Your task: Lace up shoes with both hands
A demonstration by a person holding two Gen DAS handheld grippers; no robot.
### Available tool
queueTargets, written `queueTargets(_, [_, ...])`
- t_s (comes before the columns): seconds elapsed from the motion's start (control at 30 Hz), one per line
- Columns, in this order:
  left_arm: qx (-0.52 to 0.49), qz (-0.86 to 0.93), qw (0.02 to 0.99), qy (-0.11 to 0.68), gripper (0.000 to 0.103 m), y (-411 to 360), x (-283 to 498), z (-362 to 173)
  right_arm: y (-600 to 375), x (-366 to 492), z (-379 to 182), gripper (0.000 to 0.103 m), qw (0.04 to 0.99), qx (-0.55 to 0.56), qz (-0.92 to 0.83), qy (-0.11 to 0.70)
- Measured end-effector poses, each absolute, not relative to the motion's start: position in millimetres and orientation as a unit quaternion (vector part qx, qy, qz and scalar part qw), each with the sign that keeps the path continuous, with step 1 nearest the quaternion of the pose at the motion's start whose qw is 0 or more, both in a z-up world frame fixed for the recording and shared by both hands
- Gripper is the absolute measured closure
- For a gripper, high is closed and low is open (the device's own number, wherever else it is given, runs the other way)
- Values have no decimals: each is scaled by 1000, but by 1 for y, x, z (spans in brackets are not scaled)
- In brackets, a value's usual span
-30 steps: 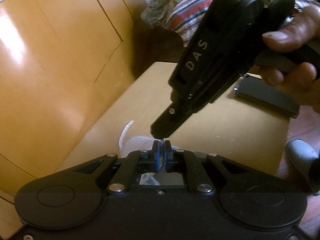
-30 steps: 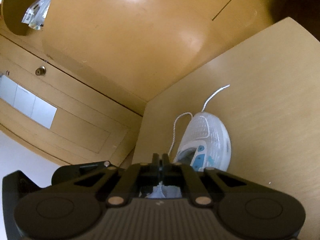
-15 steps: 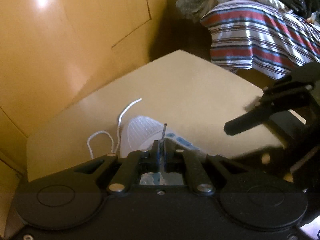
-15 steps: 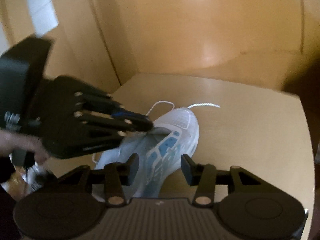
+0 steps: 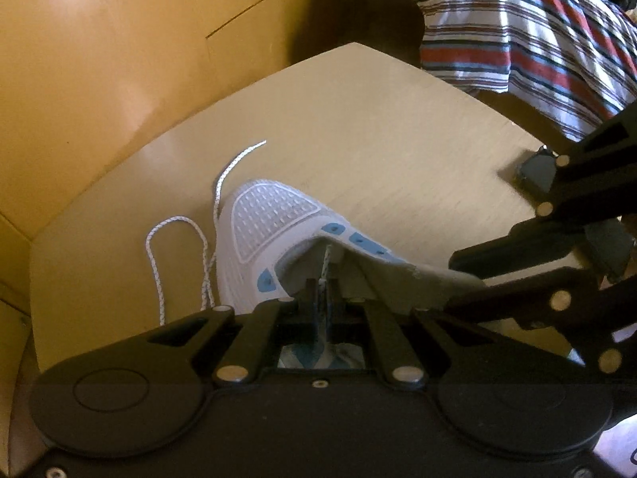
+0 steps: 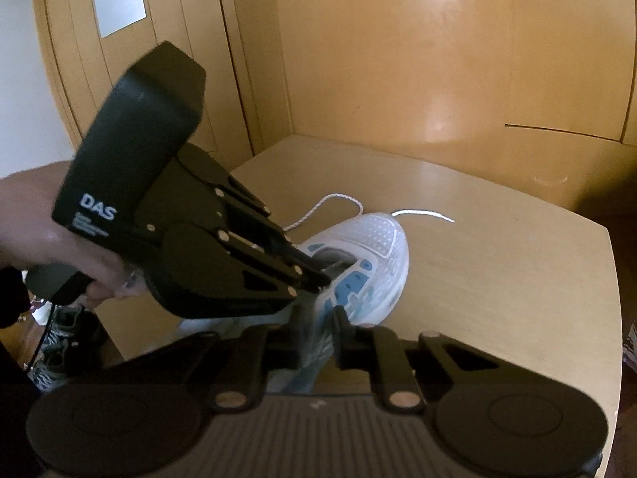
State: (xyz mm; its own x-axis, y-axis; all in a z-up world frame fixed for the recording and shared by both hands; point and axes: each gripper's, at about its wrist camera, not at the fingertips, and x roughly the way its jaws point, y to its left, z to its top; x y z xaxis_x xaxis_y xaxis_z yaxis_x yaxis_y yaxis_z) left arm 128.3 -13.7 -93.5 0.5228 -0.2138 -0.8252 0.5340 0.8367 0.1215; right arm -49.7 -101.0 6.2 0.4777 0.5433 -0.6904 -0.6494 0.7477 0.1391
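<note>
A white shoe with blue eyelet patches lies on the pale wooden table. Its white lace trails loose past the toe. My left gripper is shut on a strand of that lace, just above the tongue opening. From the right wrist view, the left gripper hovers over the shoe, held by a hand. My right gripper is closing, with the shoe's upper edge between its pads. In the left wrist view the right gripper reaches in from the right and pinches the grey flap.
Wooden cupboard doors stand along the table's far sides. A bed with a striped cover lies beyond the table. A dark flat object rests at the table's right edge. Other shoes sit on the floor at left.
The right gripper rolled, opened wide, swung in beside the shoe and narrowed onto its upper edge. The left gripper sank toward the tongue opening, still holding the lace.
</note>
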Motion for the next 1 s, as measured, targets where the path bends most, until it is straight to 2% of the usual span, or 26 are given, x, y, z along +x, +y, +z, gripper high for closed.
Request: queueTargets(1.0, [161, -232, 872, 400, 102, -18, 128, -98, -111, -56, 14, 88, 849, -65, 354, 386])
